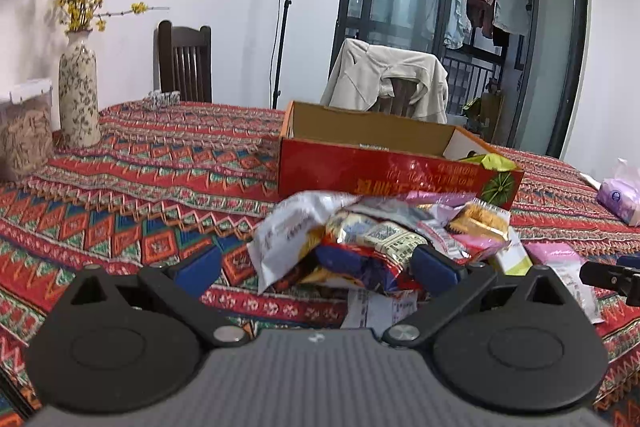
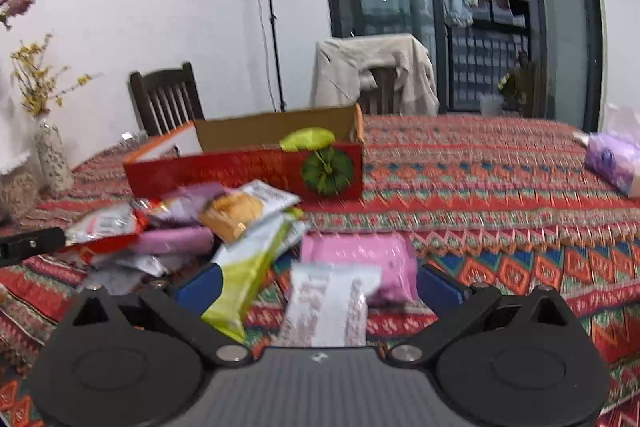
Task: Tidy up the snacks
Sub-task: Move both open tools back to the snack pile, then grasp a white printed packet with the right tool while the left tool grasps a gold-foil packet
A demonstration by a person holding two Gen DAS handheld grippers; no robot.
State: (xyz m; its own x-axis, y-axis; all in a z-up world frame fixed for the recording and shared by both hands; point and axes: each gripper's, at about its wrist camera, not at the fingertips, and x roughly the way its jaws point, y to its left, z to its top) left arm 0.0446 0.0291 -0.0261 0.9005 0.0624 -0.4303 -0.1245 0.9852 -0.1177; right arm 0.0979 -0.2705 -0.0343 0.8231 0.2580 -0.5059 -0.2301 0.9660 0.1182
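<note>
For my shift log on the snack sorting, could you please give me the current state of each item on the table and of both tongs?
Red box: open-topped, upright, a yellow-green packet inside at one end.
Snack pile: loose heap on the tablecloth in front of the box.
Pink packet: flat on the cloth, apart from the heap.
Left tongs: open, holding nothing.
Right tongs: open, holding nothing.
Floral vase: upright.

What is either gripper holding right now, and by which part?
Nothing is held. The left gripper is open around the snack pile, and the right gripper is open over a white packet and a pink packet.
</note>
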